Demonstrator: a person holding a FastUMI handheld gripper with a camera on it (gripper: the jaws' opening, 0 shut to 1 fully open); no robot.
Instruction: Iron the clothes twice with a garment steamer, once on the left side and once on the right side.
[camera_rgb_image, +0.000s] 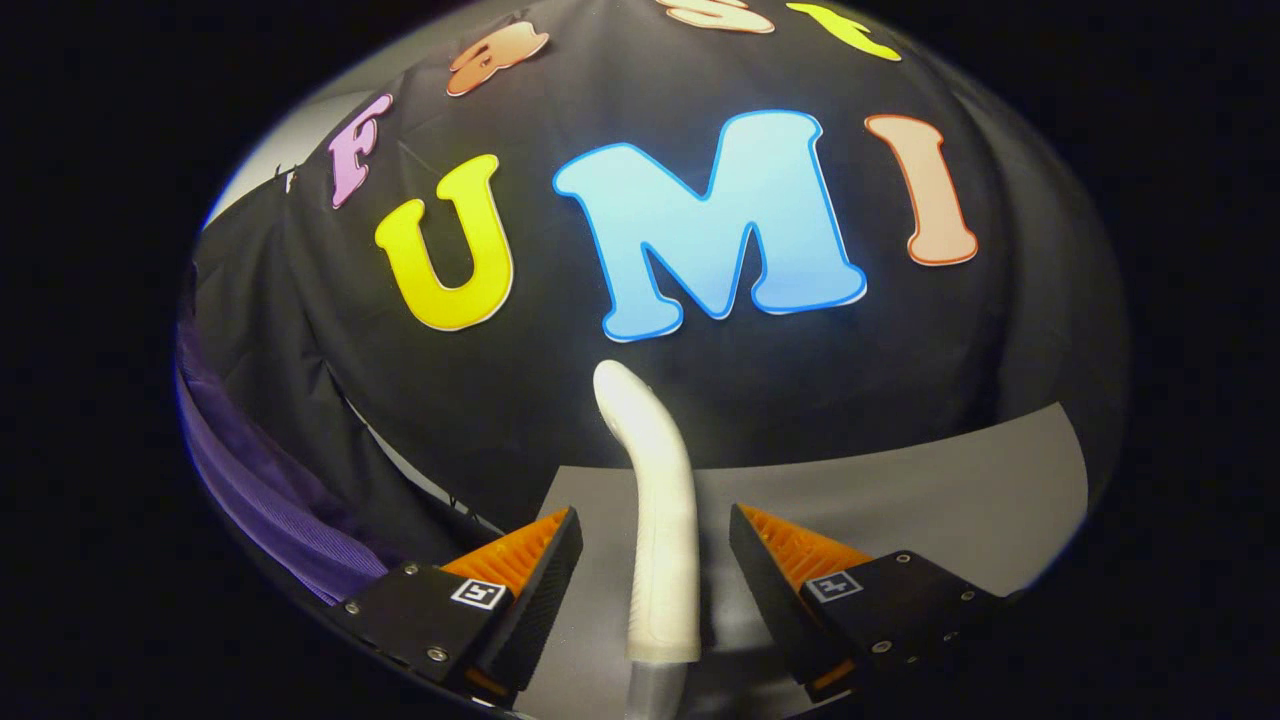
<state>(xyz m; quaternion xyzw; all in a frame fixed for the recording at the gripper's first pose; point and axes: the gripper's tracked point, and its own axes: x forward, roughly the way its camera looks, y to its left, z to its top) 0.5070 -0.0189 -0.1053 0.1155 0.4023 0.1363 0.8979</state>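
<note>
- Hand-held two-finger gripper (655, 560) sits low in the gripper view, pointed fwd at the booth's black cloth wall (720, 400).
- Jaws spread wide apart, released; nothing pinched btwn them. Each finger carries a ribbed inner pad and a small square marker tag on its block.
- Slim white curved plastic handle of the garment steamer (660, 520) stands upright btwn the two fingers, roughly centred in the gap.
- Clear space shows on both sides of the handle; neither pad looks to be touching it, though the lower end is partly hidden so contact down there can't be ruled out.
- Handle's rounded tip bends slightly to the left at the top and rises well above the fingertips, against the black cloth.
- Lower part of the handle has a faintly textured grip area, then narrows to a greyer neck at the very bottom, btwn the finger blocks.
- Flat grey table surface (900, 500) spreads under and beyond the fingers, running back to meet the wall.
- Purple fabric garment (265, 500) hangs off to the left of the left finger, beside a fold of the black cloth; well apart from the steamer handle.
- Steamer's head isn't discernible, only the handle section.
</note>
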